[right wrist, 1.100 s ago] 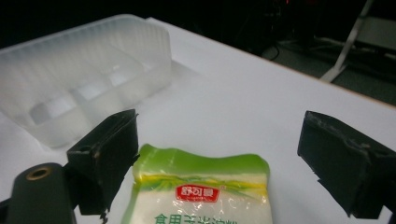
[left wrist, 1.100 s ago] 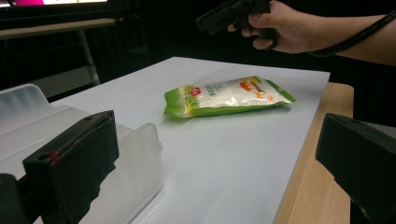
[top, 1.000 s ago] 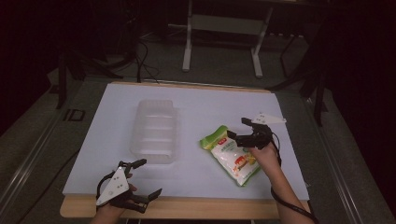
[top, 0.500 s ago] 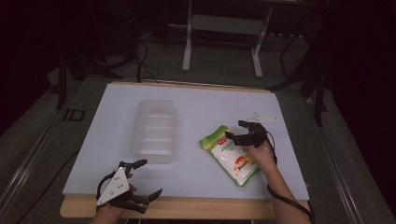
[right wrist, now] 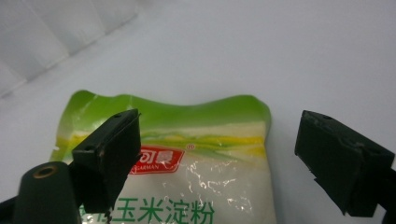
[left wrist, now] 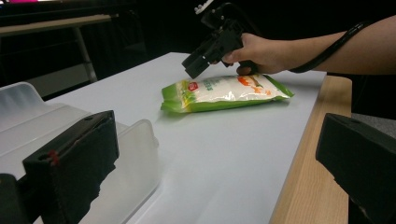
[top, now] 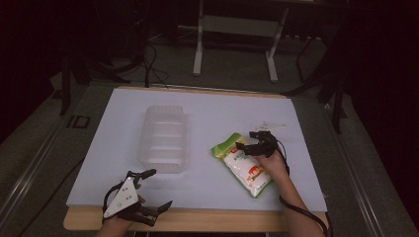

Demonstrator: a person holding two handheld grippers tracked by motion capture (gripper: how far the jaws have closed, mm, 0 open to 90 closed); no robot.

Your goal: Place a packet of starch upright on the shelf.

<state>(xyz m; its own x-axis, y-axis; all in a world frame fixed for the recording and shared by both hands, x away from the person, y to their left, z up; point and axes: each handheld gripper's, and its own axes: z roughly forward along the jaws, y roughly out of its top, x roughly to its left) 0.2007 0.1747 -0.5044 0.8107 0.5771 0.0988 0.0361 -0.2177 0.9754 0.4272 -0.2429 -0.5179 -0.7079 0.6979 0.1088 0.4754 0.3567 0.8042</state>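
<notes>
here the clear tray [top: 164, 139] serves as landmark. the left gripper [top: 148, 191], jaws spread and empty, rests near of the tray, unchanged over the last second. right of the tray lies the green-and-white pouch [top: 243, 162], flat on the white sheet [top: 207, 118]. the right gripper [top: 249, 144], jaws apart, has lowered over the pouch's top edge; a grasp looks imminent. contact cannot be confirmed. the pouch's lower print is cut off in the right gripper view.
</notes>
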